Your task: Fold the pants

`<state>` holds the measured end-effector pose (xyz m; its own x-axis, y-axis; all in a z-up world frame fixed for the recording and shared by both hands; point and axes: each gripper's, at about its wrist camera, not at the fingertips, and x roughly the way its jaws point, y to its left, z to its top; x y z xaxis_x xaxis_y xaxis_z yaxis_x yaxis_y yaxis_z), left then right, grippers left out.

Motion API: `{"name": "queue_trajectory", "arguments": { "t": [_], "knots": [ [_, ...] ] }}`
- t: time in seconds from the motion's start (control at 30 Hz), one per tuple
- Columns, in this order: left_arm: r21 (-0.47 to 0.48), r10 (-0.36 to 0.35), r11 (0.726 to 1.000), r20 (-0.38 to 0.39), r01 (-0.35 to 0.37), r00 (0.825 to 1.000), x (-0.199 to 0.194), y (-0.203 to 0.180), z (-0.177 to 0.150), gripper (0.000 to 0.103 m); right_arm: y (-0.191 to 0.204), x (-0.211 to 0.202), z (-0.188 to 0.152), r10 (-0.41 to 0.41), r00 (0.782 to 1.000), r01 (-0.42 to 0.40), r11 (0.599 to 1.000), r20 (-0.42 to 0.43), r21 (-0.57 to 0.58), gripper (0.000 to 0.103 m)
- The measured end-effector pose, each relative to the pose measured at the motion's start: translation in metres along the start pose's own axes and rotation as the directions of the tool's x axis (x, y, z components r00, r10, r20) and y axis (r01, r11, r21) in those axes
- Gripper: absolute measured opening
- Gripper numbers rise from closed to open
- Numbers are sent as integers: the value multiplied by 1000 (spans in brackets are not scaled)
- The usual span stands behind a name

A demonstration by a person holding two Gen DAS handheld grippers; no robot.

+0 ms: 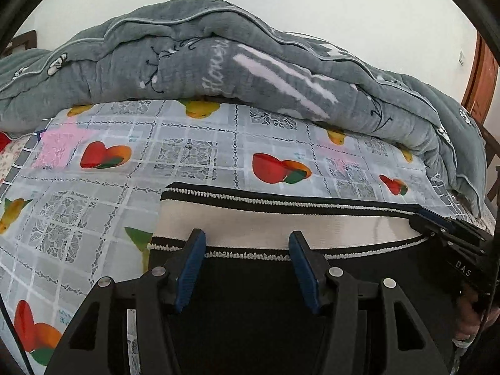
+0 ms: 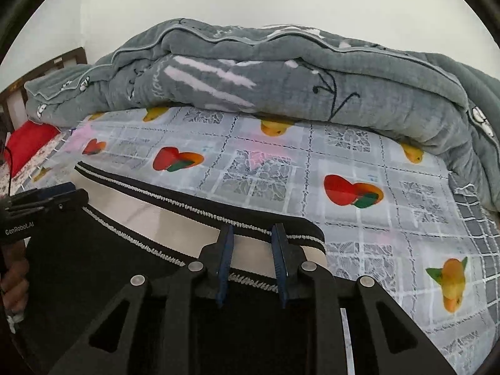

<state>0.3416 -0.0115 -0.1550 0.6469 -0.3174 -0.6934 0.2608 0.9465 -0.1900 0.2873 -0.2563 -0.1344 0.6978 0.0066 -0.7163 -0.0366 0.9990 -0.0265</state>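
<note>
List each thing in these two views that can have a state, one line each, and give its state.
pants: on the bed, waistband end lifted
waistband: stretched between both grippers
left gripper: jaws apart, no grip visible
right gripper: jaws narrowly apart over the waistband; grip unclear
quilt: bunched along the far side
bedsheet: spread flat

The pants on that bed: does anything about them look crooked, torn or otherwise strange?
Nothing stands out. The black pants lie on the fruit-print sheet, their striped waistband straight and whole, with no tear showing. The left gripper and right gripper sit at the band's two ends. The grey quilt is bunched up behind, clear of the pants.
</note>
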Motion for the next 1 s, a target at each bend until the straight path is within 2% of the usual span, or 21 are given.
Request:
{"name": "queue_trajectory", "arguments": {
  "t": [0.13, 0.2, 0.27, 0.33, 0.43, 0.57, 0.7, 0.87, 1.0],
  "knots": [
    [10, -11, 1000, -23, 12, 1000, -2, -1, 1, 58, 4, -1, 2, -12, 1000, 12, 1000, -4, -22, 24],
    [47, -15, 999, -67, 18, 998, -9, -5, -3, 61, 3, -6, 4, 4, 999, -4, 1000, -33, -17, 28],
    [69, 19, 997, -51, -15, 999, -27, -9, -15, 64, -1, -18, 4, 28, 997, -26, 999, -66, 28, 31],
    [52, -2, 999, -72, 6, 997, -43, -9, -33, 64, -2, -36, -2, 62, 995, -57, 997, -80, 60, 37],
    [42, 17, 999, -58, -15, 998, -65, -10, -57, 64, 9, -68, -29, 80, 994, -78, 996, -76, 35, 38],
    [-9, 8, 1000, -57, -8, 998, -94, -10, -91, 64, 25, -99, -71, 11, 1000, -12, 999, -26, -33, 38],
    [13, 51, 999, -16, -51, 999, -119, -16, -119, 64, 29, -122, -110, 19, 999, -20, 999, -30, -37, 38],
    [6, 48, 999, -12, -48, 999, -145, -13, -138, 64, 24, -138, -134, 8, 999, -9, 999, -44, -31, 38],
    [-3, 81, 997, -26, -81, 996, -159, -3, -152, 64, 23, -138, -145, -8, 998, 7, 1000, -55, -17, 38]
  ]
}}
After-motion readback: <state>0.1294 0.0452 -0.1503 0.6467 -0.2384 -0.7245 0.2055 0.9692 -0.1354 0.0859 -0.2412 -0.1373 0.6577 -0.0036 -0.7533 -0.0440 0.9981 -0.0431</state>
